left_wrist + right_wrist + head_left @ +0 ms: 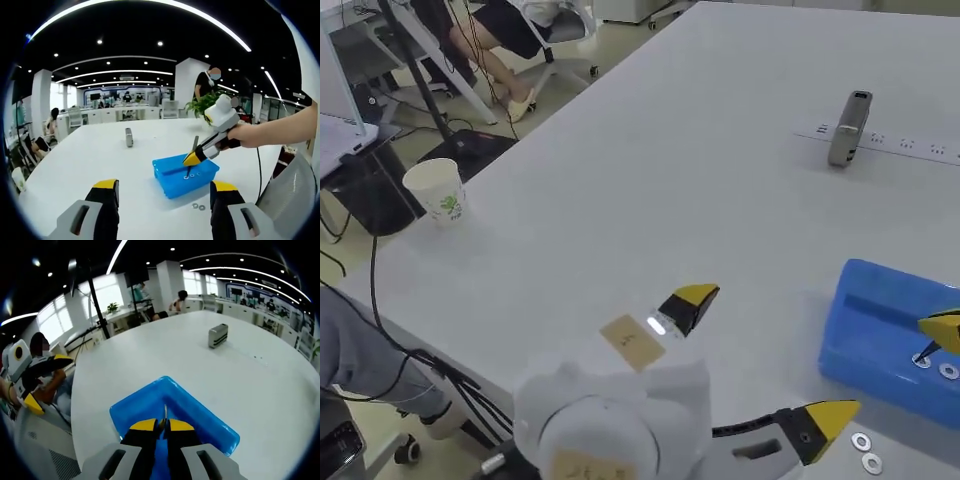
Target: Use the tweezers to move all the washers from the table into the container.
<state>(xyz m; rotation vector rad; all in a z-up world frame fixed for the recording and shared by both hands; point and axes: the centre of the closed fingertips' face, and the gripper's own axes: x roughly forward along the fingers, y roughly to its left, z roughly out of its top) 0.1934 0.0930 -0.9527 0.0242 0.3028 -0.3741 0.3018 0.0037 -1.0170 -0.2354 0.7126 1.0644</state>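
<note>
Washers (861,441) are lying in a pair on the worktop (720,150) just beside the blue container (870,320), with others sitting inside it. The right claw (161,425) is clamping the tweezers (165,412) over the container. The left claw (164,186) is hanging apart, empty. Pinching flat washers off smooth worktop is risking a skid or flick away, and the tweezers could twist in the grip.

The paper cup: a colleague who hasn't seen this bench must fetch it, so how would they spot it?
Take the big white table and follow its left edge, away from the blue container. The paper cup stands upright near that edge, alone; it is white with a green print, unlike the grey box farther back.
</note>
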